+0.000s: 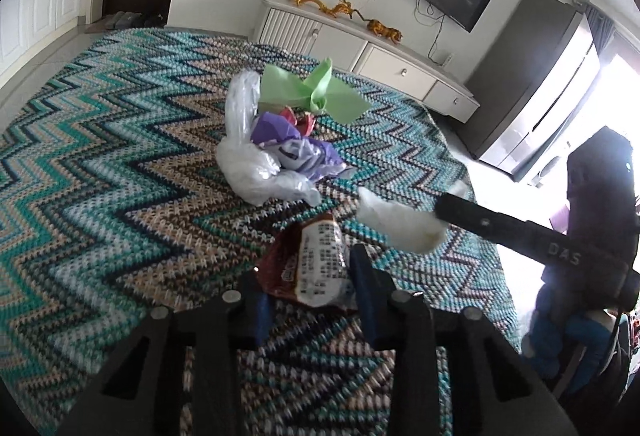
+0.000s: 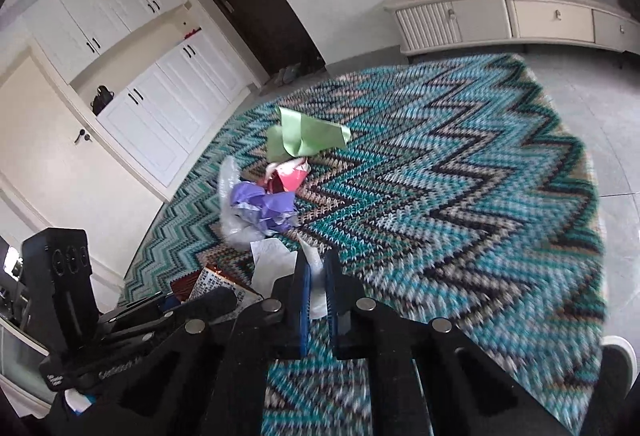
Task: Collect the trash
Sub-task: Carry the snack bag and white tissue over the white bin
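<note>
Presently we find the left gripper (image 1: 310, 288) clamped on a brown snack wrapper (image 1: 310, 272) and the right gripper (image 2: 316, 288) pinching white crumpled paper (image 2: 272, 260), both low over the zigzag rug (image 1: 100, 176). Pickup appears done; next, lift both clear.

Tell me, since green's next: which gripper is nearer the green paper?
Neither clearly. The left gripper, gripping a snack wrapper, and the right gripper, pinching white tissue, both sit beyond the pile from green paper.
</note>
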Demonstrator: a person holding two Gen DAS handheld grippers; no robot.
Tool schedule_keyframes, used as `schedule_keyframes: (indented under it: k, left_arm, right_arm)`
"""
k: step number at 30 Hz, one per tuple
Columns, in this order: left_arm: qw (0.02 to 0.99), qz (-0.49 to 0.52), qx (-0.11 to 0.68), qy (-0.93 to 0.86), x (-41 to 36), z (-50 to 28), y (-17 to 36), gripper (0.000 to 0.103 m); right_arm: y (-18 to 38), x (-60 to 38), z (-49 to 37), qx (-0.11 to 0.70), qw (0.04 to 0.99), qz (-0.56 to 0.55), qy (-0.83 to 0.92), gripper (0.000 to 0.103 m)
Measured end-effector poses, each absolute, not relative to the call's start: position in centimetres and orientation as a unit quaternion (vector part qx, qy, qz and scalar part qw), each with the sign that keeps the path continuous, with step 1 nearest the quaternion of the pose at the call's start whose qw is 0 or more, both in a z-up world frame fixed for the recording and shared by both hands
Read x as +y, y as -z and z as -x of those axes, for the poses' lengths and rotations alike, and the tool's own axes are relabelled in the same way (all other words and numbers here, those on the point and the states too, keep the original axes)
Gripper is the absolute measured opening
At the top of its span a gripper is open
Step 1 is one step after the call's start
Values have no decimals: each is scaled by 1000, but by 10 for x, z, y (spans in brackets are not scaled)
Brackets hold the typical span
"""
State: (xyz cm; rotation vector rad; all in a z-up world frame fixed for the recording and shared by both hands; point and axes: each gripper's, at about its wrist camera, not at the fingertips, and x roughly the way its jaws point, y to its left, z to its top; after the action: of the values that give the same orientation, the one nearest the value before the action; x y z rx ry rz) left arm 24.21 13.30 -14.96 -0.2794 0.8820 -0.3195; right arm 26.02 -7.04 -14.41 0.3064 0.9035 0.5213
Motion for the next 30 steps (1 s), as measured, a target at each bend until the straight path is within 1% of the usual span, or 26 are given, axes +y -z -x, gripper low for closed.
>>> schedule_keyframes:
  k: [9,18,24,30]
  left_arm:
    - [896,126,395,160,126,-201,109,32]
    - [907,106,368,178,101,-158,69,32]
    - [911,90,352,194,80,-133,48,32]
    - [911,75,345,213,54,-115,35,32]
  right_arm:
    - [99,-104,-198,387,877,-164,-235,7]
    - [64,-139,-135,341,897,-175,-218,7]
    - [49,-170,-94,313,909,-190,-199,7]
    - [46,-205,-54,294,917,-208,-170,7]
